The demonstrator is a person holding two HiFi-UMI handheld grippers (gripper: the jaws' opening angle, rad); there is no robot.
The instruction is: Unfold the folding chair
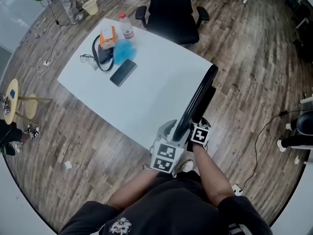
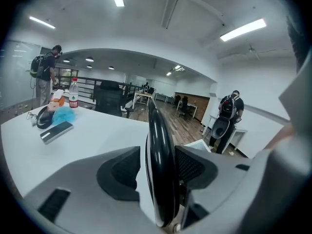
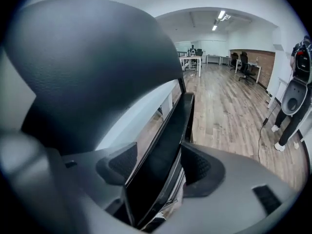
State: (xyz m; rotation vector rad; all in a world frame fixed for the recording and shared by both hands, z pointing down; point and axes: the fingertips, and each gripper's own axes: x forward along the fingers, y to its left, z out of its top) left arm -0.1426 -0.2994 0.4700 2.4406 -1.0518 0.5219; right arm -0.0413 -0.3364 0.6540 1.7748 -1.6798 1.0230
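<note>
The folded black chair (image 1: 198, 99) leans edge-on against the right side of the white table (image 1: 156, 97). My left gripper (image 1: 172, 137) is at its lower end, jaws wide around the thin black edge (image 2: 158, 145); the left pad (image 2: 119, 172) stands clear of it. The left gripper (image 2: 158, 172) holds nothing tight. My right gripper (image 1: 196, 124) sits just to the right on the same end. In the right gripper view the chair's flat black panel (image 3: 170, 130) runs between the jaws of that gripper (image 3: 158, 167), which stand apart around it. A large dark blurred shape (image 3: 92, 52) fills that view's upper left.
On the table's far left lie a phone (image 1: 123, 72), a blue cloth (image 1: 121, 53), an orange box (image 1: 107, 37) and a bottle (image 1: 126, 26). A black office chair (image 1: 171, 9) stands behind the table. A cable (image 1: 259, 146) trails over the wooden floor at right. People stand far off (image 2: 46, 74).
</note>
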